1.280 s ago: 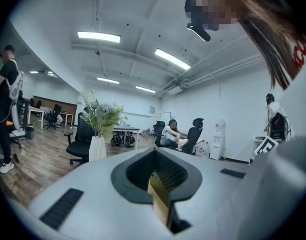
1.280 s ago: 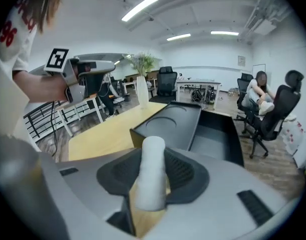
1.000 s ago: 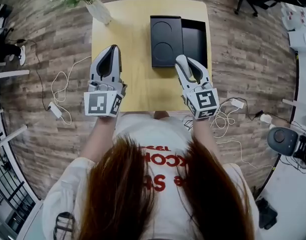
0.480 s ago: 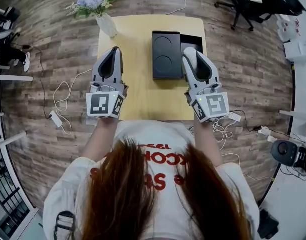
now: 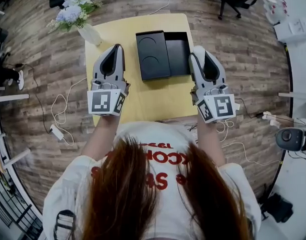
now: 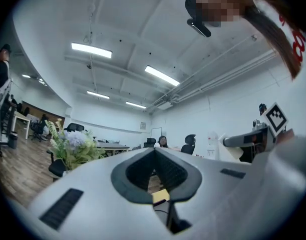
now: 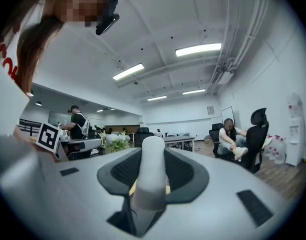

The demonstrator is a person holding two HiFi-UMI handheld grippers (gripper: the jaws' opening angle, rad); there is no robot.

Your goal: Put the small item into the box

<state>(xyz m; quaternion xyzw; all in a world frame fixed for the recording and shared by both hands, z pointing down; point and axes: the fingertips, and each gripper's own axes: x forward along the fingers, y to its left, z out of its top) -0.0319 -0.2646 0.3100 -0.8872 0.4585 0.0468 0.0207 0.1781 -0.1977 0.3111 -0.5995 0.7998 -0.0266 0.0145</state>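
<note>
Right gripper [image 5: 205,59] hovers at the right edge of the table [image 5: 142,96], just beside the open black box [image 5: 179,54]. Its jaws are clamped on the small white item [image 7: 150,169], upright between them. Left gripper [image 5: 113,54] by the left edge, jaws together, nothing held.

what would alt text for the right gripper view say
The right gripper is shut on a small white cylinder that rises between its jaws. Behind it are ceiling strip lights and, at right, a seated person.
</note>
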